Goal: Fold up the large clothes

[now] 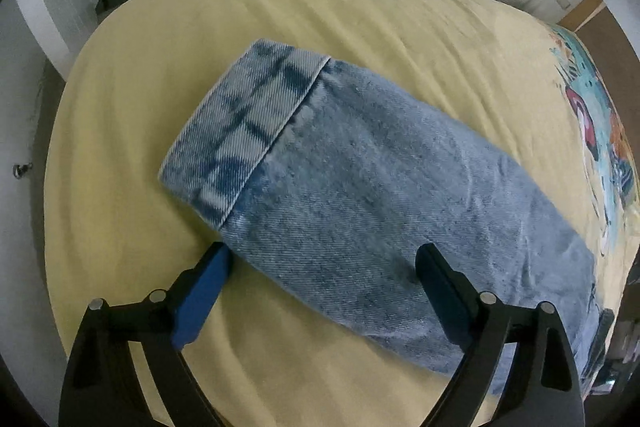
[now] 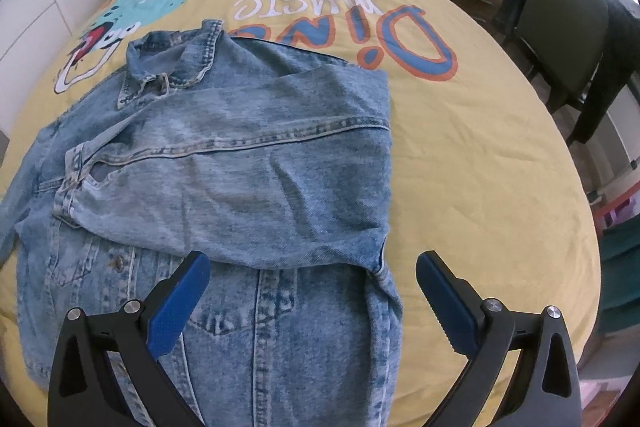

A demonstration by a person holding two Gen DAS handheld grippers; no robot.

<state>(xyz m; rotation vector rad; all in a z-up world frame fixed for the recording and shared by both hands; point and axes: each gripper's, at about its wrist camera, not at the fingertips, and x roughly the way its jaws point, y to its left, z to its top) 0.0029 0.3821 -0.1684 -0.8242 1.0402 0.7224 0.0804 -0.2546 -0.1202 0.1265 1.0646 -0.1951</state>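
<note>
Right wrist view shows your denim jacket [image 2: 224, 163] lying on the yellow bedspread [image 2: 480, 155], one sleeve already folded across it. Your right gripper [image 2: 312, 291] hangs spread above it; your left gripper [image 1: 320, 279], also spread, straddles the other sleeve [image 1: 340, 187]. Pinch too shallowly and the heavy denim may slip, undoing the fold.

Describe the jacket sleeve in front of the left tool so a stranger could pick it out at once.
Start at the yellow bed. On it, a pale denim sleeve stretches away from the open left tool. Its far end has a wide turned-back cuff with darker blue streaks, unlike the plain denim beside it.
</note>
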